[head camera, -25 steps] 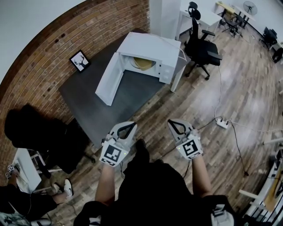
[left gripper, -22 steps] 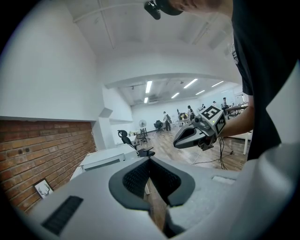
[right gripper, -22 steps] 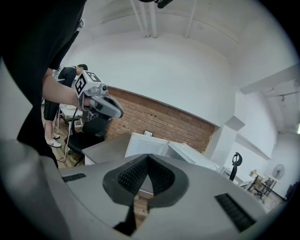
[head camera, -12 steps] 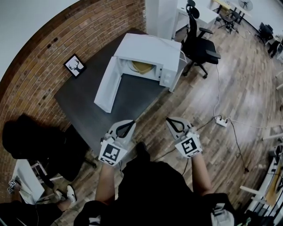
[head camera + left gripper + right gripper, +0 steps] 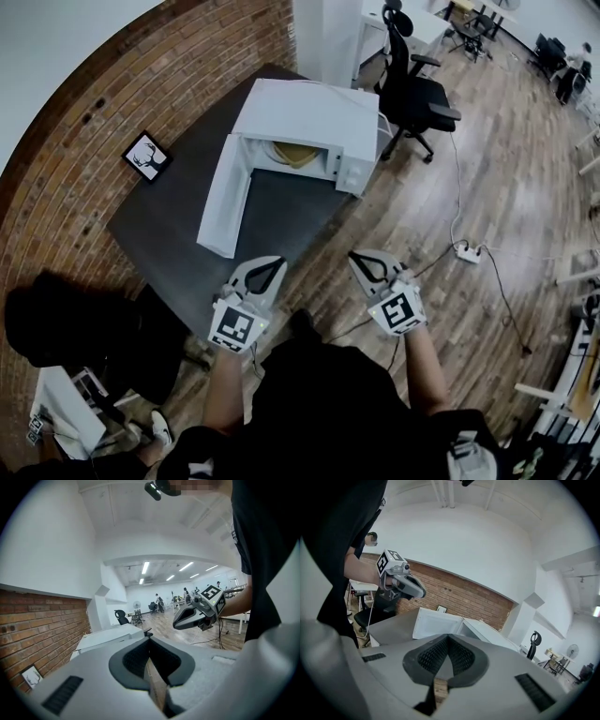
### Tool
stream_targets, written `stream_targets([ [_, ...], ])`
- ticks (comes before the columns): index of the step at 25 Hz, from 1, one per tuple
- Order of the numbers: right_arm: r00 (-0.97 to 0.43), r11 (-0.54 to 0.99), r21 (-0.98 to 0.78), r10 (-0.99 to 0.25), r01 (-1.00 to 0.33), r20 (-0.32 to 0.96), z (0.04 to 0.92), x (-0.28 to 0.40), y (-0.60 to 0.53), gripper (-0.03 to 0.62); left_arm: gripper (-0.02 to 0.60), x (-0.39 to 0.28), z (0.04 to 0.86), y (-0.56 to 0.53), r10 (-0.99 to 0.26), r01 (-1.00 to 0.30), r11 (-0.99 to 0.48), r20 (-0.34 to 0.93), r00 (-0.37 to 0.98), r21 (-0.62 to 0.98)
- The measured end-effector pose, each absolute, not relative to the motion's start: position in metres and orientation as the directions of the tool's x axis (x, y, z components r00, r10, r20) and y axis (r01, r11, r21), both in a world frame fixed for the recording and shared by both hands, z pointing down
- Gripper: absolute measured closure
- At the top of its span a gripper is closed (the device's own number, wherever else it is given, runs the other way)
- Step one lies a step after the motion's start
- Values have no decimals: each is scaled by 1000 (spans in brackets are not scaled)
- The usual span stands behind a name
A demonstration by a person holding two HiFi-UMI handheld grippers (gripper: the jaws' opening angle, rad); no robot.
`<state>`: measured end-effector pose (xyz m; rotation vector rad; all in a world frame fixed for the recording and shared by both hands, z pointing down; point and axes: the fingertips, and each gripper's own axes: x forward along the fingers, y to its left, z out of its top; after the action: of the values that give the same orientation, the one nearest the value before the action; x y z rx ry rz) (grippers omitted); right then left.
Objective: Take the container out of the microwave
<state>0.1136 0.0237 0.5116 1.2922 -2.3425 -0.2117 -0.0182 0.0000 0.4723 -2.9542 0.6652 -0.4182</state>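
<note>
A white microwave (image 5: 305,117) stands on a dark grey table (image 5: 173,230), its door (image 5: 225,197) swung wide open to the left. Inside it I see a pale yellow container (image 5: 296,153), partly hidden by the cavity's top edge. My left gripper (image 5: 277,263) is held in the air over the table's near corner, jaws shut and empty. My right gripper (image 5: 354,256) hangs over the wooden floor beside the table, also shut and empty. Both are well short of the microwave. The microwave (image 5: 485,632) and its door (image 5: 436,624) lie beyond the right gripper (image 5: 448,636).
A black office chair (image 5: 417,94) stands right of the microwave. A framed picture (image 5: 146,156) leans on the brick wall. A power strip (image 5: 466,252) and cables lie on the floor at right. Another dark chair (image 5: 66,314) sits left of the table.
The table and microwave have drawn nearer to both grippers, which advance together toward them. Both stay shut.
</note>
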Motion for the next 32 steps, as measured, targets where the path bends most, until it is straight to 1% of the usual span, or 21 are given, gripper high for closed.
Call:
stream_targets([
  [10, -428, 529, 350, -842, -773, 327, 514, 106, -7, 595, 580, -21, 476, -32, -398, -367, -916, 246, 884, -163],
  [18, -432, 537, 350, -837, -767, 337, 527, 87, -27, 595, 580, -40, 486, -52, -398, -371, -917, 244, 885, -149],
  [27, -420, 536, 391, -839, -748, 347, 529, 70, -36, 595, 580, -59, 492, -65, -395, -371, -918, 242, 886, -139],
  [32, -402, 521, 388, -847, -761, 349, 526, 72, -33, 595, 580, -60, 489, -61, -381, -359, -924, 232, 895, -130],
])
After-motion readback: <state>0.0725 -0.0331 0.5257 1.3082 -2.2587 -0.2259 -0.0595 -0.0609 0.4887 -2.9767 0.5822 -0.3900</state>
